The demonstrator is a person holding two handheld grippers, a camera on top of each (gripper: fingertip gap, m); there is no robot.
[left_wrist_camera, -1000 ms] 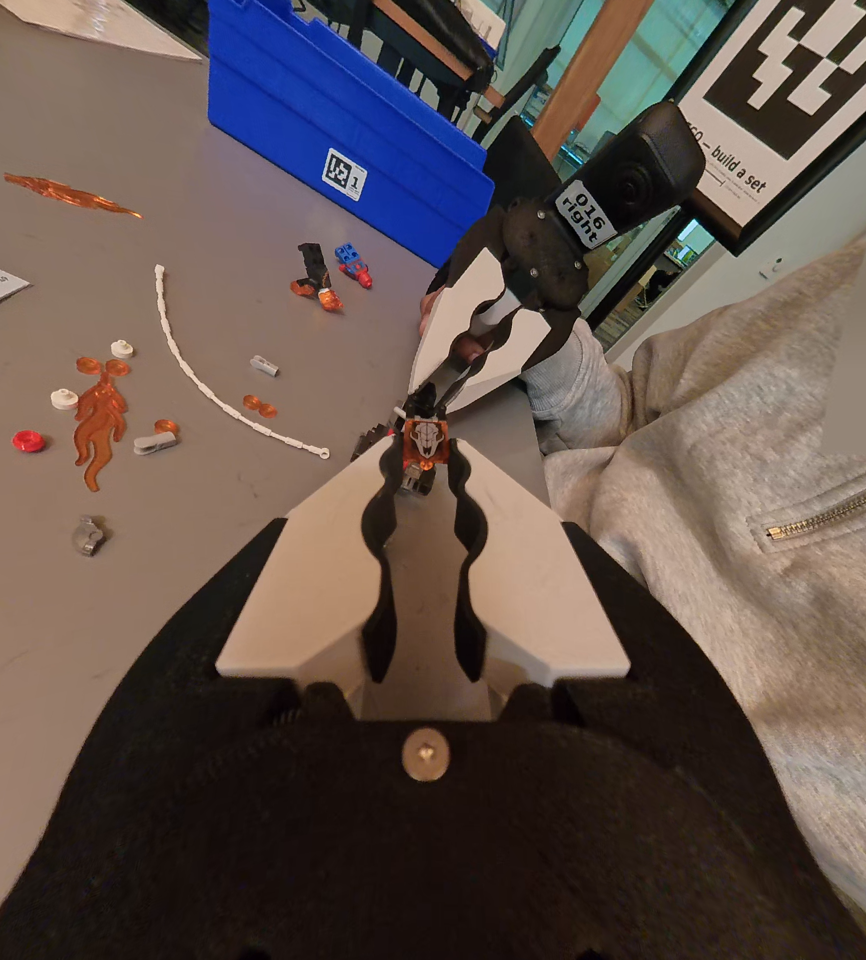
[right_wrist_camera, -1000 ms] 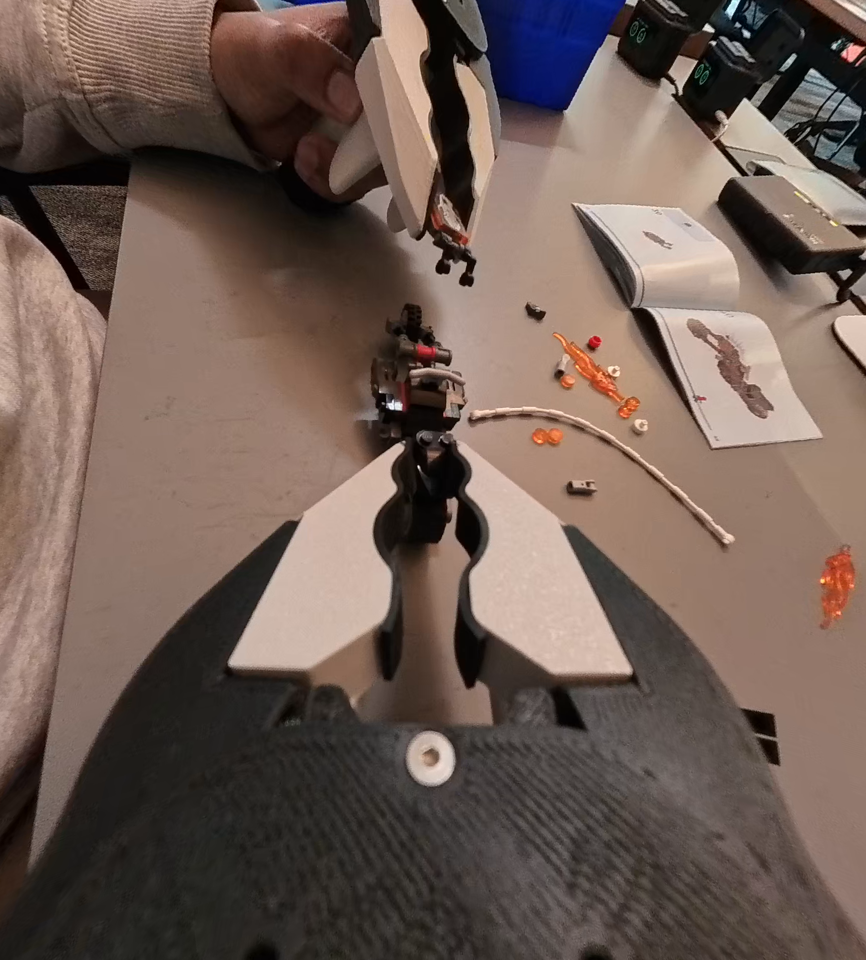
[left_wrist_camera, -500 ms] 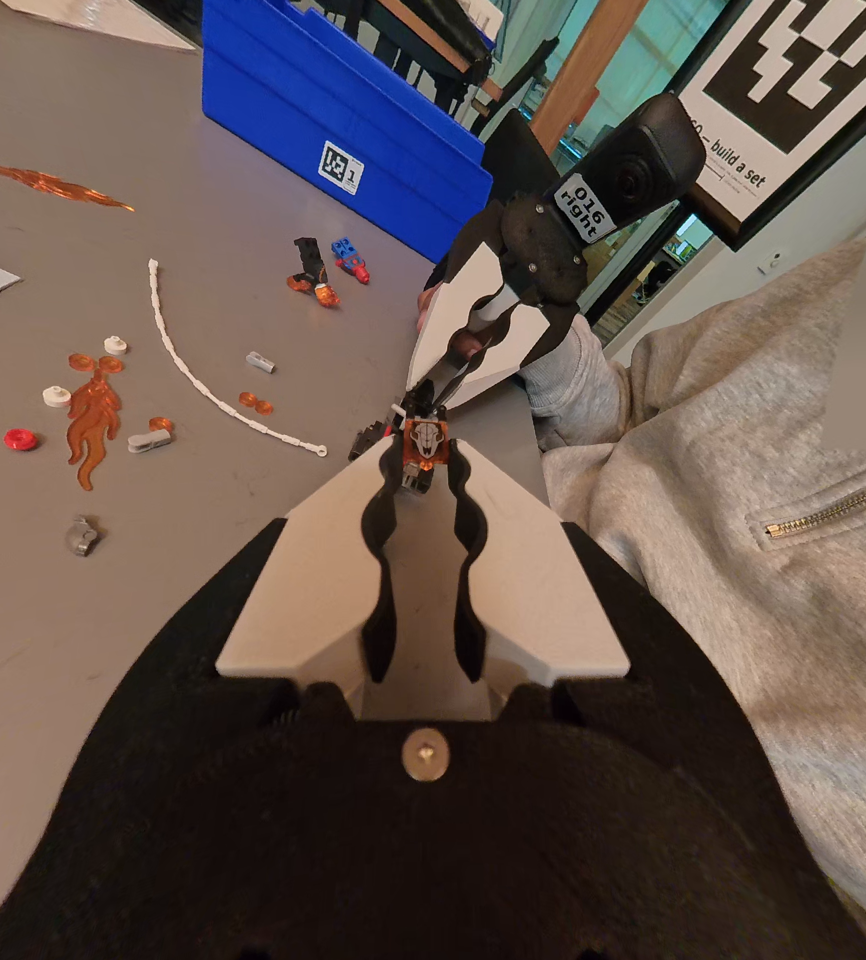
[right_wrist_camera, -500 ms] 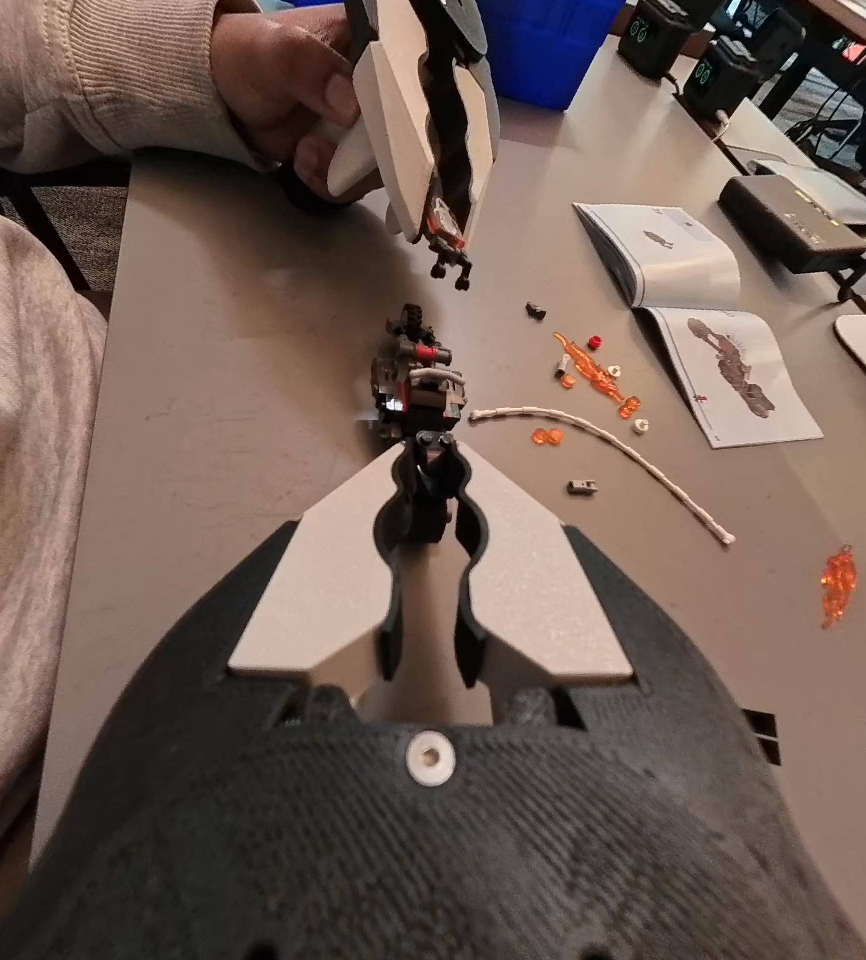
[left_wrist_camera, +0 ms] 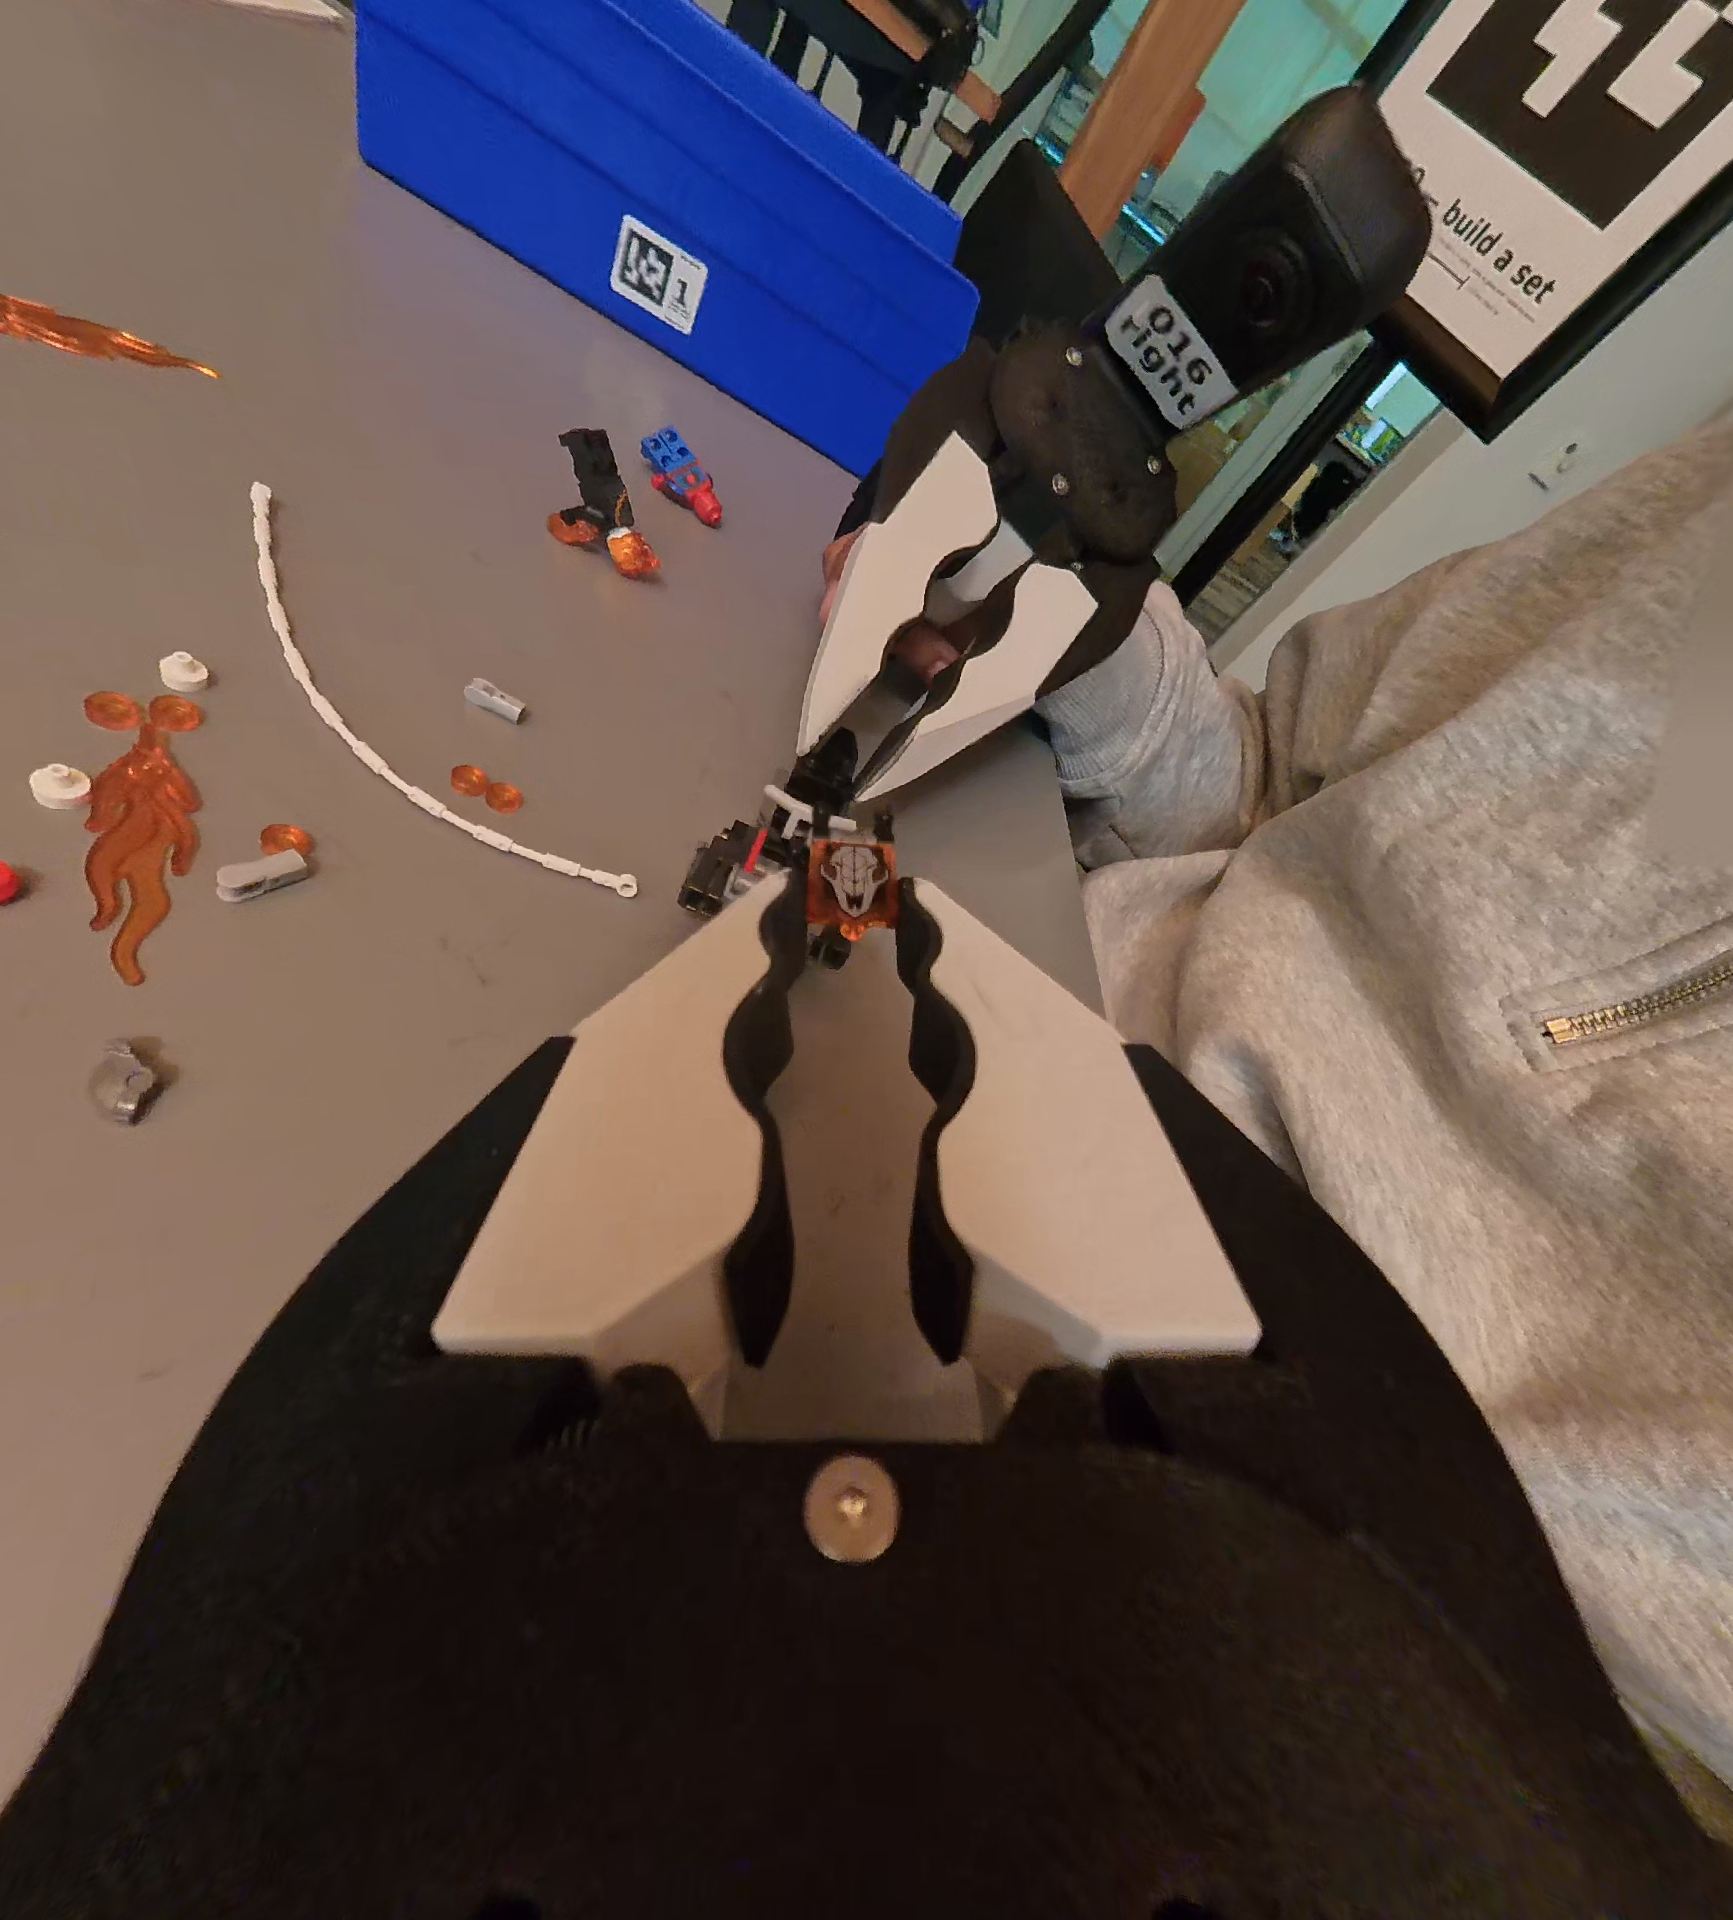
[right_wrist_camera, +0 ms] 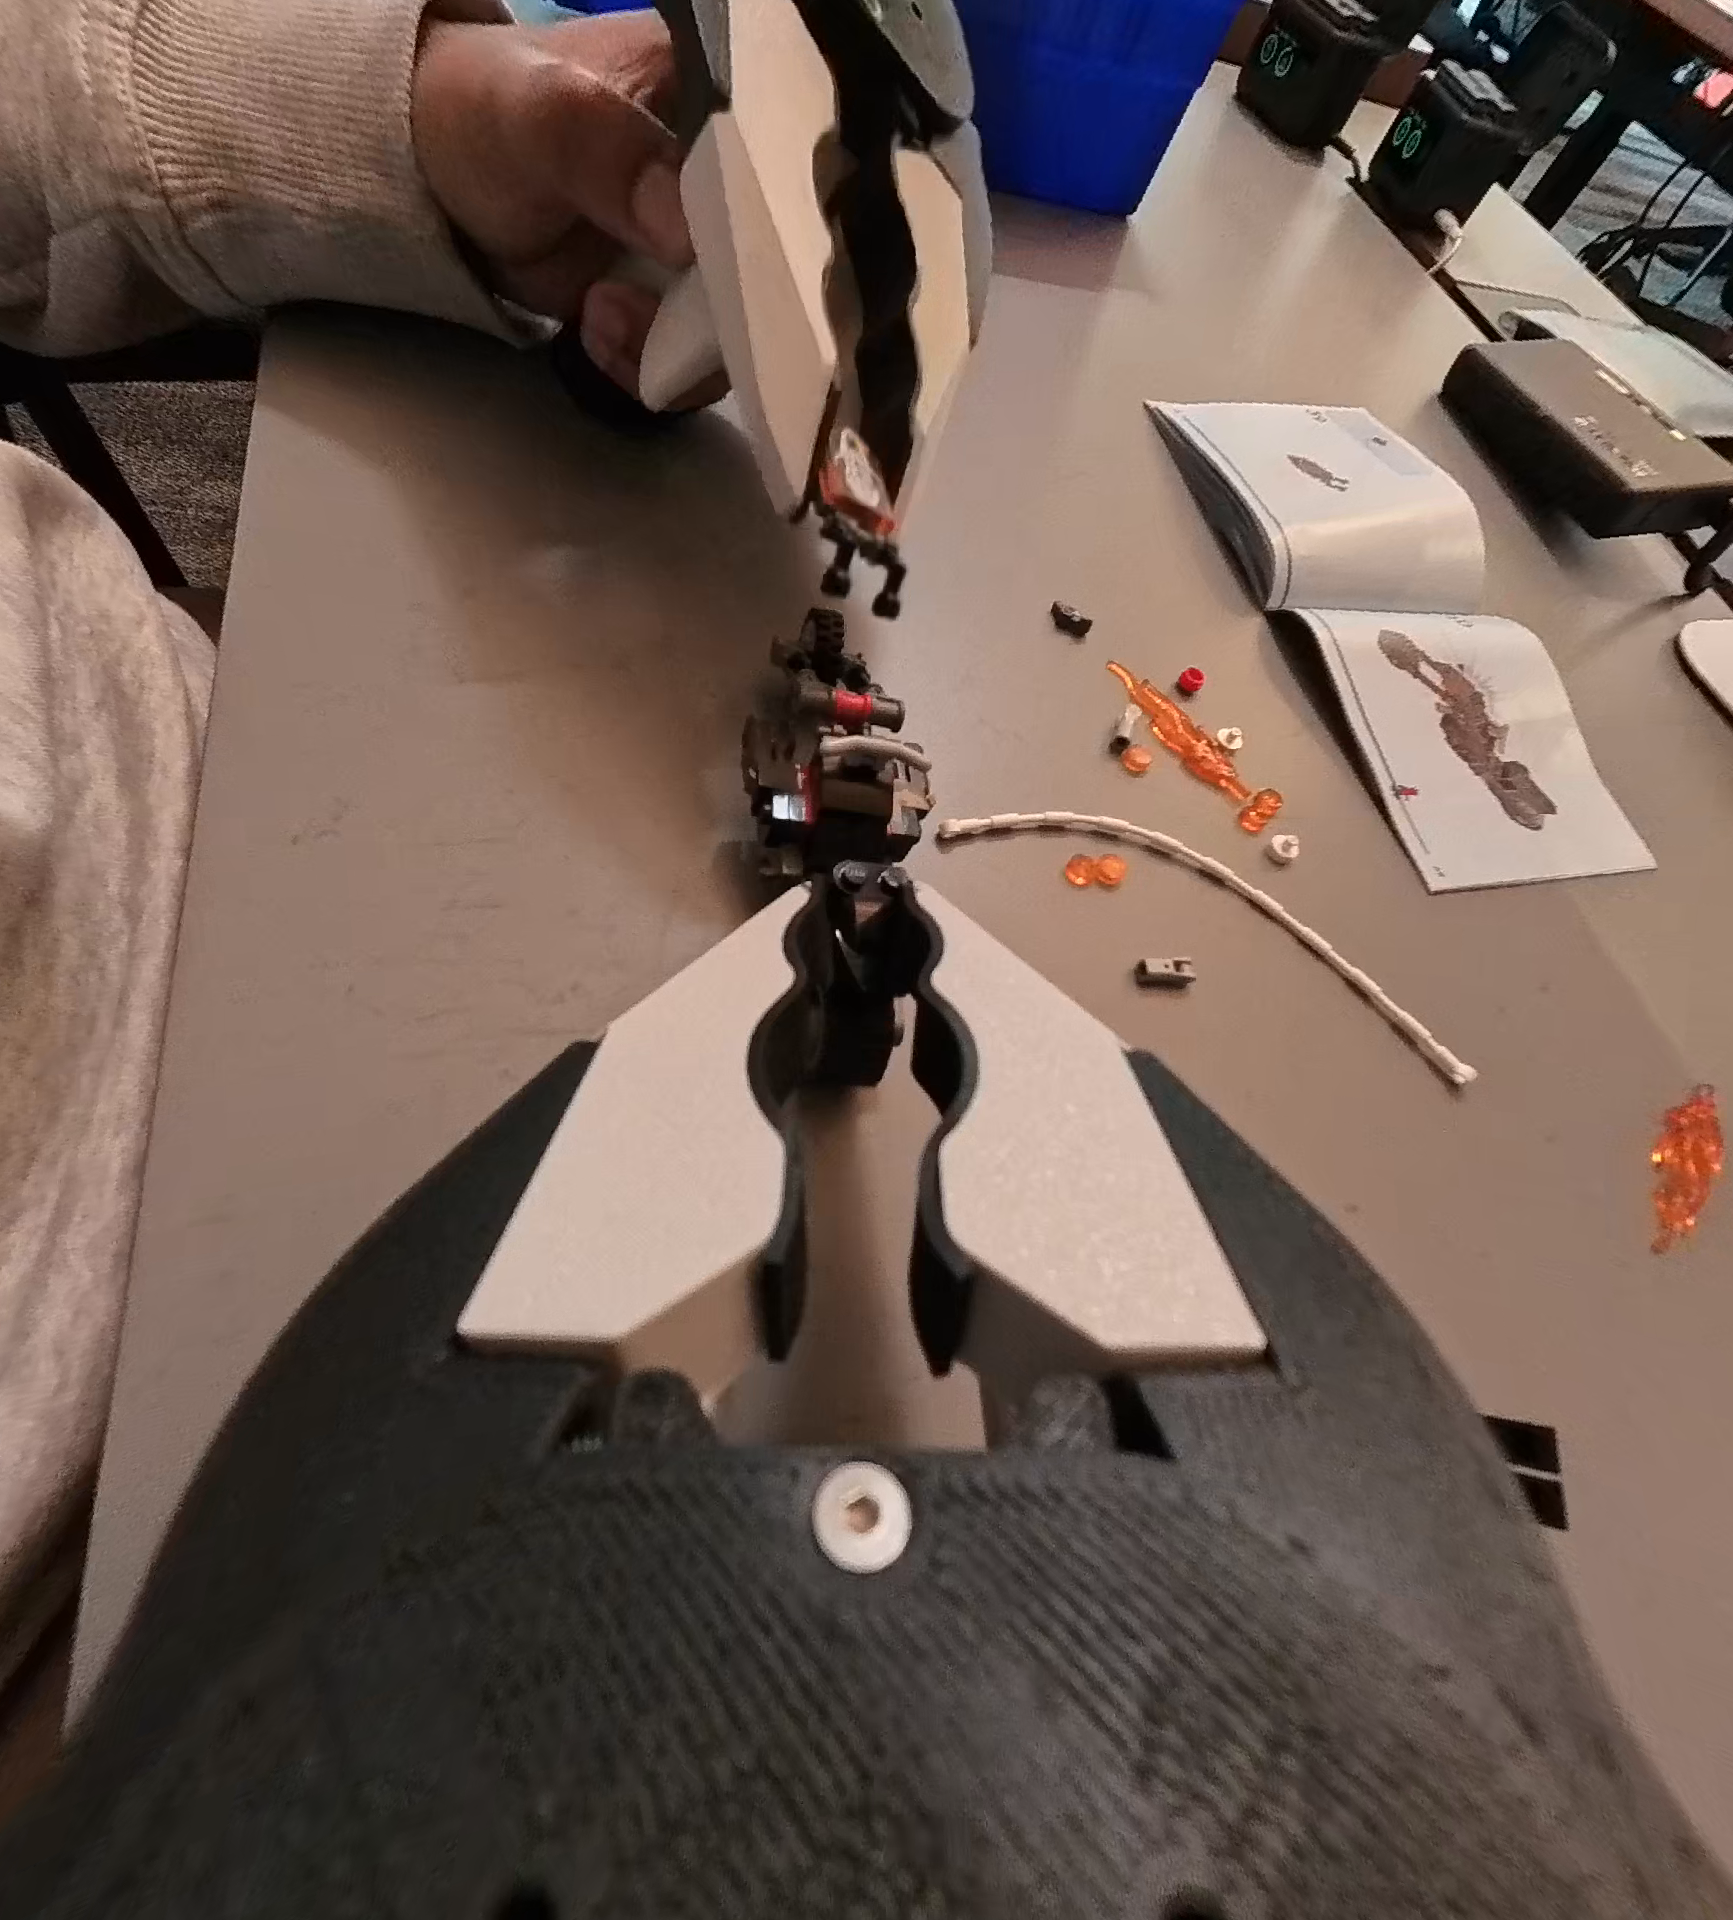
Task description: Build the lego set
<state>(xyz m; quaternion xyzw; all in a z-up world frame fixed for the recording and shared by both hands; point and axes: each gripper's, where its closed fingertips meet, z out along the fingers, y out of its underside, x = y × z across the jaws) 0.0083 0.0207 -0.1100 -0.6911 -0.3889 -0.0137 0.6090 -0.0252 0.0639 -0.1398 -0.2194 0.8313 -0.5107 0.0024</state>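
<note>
Right wrist view: the grey worktop (right_wrist_camera: 488,831) is shown with a blue bin (right_wrist_camera: 1080,114) at its far end and an open booklet (right_wrist_camera: 1402,644) to the right. Near the middle the dark model (right_wrist_camera: 831,769) rests on the worktop, its near end clamped by the right tool (right_wrist_camera: 857,904). Above and just beyond it, the left tool (right_wrist_camera: 857,468) is closed on a skull piece (right_wrist_camera: 857,488) held clear of the model, black legs hanging down. Loose parts are scattered to the right: a white chain (right_wrist_camera: 1205,883), flame pieces (right_wrist_camera: 1184,743), orange studs (right_wrist_camera: 1096,871). The joining step appears unfinished. A tilted approach could miss the studs, and hard pressing might shift the model in the right tool's grip or pop the small piece from the left tool onto the worktop.
</note>
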